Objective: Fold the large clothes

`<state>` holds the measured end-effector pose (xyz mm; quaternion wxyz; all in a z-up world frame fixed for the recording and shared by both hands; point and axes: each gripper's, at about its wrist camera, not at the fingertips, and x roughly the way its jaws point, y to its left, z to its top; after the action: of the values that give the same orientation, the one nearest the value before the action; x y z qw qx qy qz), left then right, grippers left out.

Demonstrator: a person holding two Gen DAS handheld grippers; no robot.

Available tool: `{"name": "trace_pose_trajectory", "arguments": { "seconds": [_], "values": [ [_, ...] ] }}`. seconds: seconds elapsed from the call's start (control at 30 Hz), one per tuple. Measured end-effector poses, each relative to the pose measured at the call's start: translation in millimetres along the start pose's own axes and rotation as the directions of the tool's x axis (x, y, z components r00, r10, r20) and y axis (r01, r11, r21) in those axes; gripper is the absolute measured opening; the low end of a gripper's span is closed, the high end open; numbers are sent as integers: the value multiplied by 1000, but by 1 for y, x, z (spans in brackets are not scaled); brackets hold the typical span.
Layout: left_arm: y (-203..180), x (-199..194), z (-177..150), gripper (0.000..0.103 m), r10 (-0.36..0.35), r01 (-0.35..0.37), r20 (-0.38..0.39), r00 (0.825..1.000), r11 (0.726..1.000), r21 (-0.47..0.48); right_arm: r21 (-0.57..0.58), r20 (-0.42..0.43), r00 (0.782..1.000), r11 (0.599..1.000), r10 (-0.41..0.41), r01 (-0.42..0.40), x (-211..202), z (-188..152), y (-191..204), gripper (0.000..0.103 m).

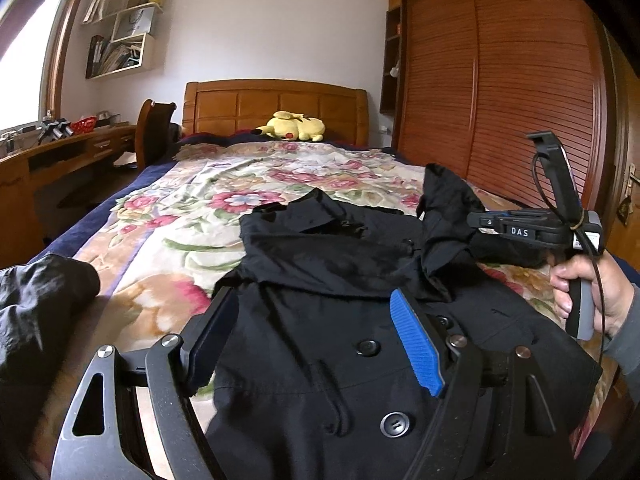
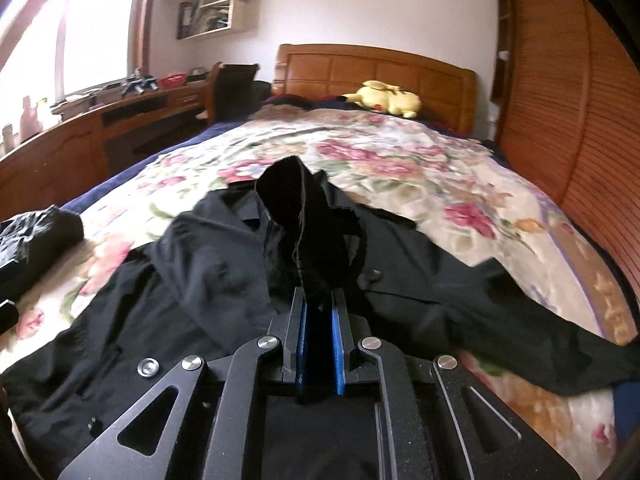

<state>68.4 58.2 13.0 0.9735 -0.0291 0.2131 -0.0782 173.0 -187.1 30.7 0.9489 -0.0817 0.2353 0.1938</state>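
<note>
With the right gripper (image 2: 318, 312) clamping a sleeve (image 2: 304, 216) above the black coat (image 2: 200, 264) lying near the bed's foot, far from the plush toy (image 2: 390, 98), we are keeping the left gripper (image 1: 316, 332) spread apart over the coat's chest, and should be carrying the sleeve flat across.

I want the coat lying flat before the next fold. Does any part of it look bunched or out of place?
Yes. The right gripper is shut on a bunched piece of the black coat, lifted off the floral bedspread. The rest lies spread, buttons up.
</note>
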Motion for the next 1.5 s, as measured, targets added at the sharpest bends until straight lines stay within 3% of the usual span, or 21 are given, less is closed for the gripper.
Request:
{"name": "trace_pose_trajectory", "arguments": {
  "seconds": [0.57, 0.97, 1.03, 1.13, 1.3, 1.37, 1.5],
  "values": [
    [-50, 16, 4, 79, -91, 91, 4, 996, 996, 8, 41, -58, 992, 993, -111, 113, -37, -26, -43, 11],
    [-77, 28, -1, 79, -98, 100, -36, 995, 994, 52, 34, -143, 988, 998, -54, 60, -62, -48, -54, 11],
    [-78, 27, -1, 79, -98, 100, -36, 994, 994, 52, 26, -157, 987, 998, -47, 51, -65, -52, -53, 18],
    [-78, 28, -1, 79, -99, 101, -34, 994, 994, 52, 21, -164, 984, 997, -66, 70, -70, -58, -53, 38],
    [-82, 27, 0, 79, -95, 97, -24, 995, 994, 59, 37, -161, 984, 996, -73, 80, -79, -64, -55, 47],
    [-84, 26, -1, 79, -97, 98, -27, 995, 993, 65, 36, -153, 985, 995, -82, 88, -84, -66, -54, 57],
    [-89, 25, -2, 79, -106, 108, -32, 994, 991, 79, 27, -137, 987, 996, -84, 89, -96, -71, -49, 64]
  ]
}}
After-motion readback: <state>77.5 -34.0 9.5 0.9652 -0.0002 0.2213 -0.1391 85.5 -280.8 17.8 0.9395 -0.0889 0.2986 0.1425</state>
